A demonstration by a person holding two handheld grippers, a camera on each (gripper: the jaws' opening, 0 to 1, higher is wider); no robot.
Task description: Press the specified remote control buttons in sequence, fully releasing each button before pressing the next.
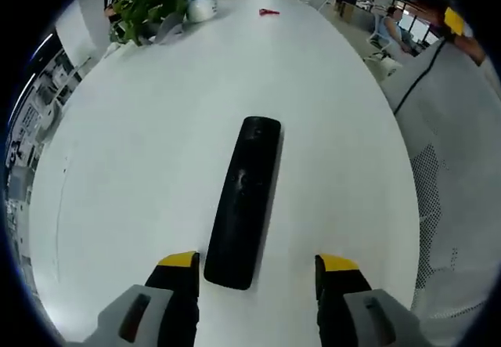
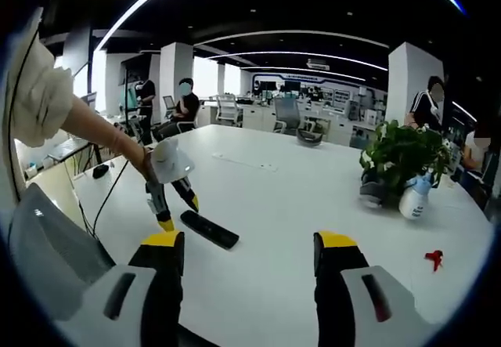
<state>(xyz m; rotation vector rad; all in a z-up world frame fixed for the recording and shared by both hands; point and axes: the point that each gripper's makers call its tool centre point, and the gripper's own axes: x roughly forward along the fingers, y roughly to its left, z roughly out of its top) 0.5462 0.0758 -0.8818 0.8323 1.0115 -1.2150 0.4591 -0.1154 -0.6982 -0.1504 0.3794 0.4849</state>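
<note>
Remote (image 1: 244,202) flat on white counter (image 1: 141,167), near end between left gripper (image 1: 254,272) jaws, released, not touching. Right gripper (image 2: 246,253) released, well apart, above counter. Plant (image 2: 403,159) far side.

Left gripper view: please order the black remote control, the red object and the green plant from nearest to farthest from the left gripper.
1. Black remote control: between the left gripper's open jaws, on the white table.
2. Red object: at the far end of the table.
3. Green plant: far corner, to the left.
The red object and the plant are too close to rank.
</note>
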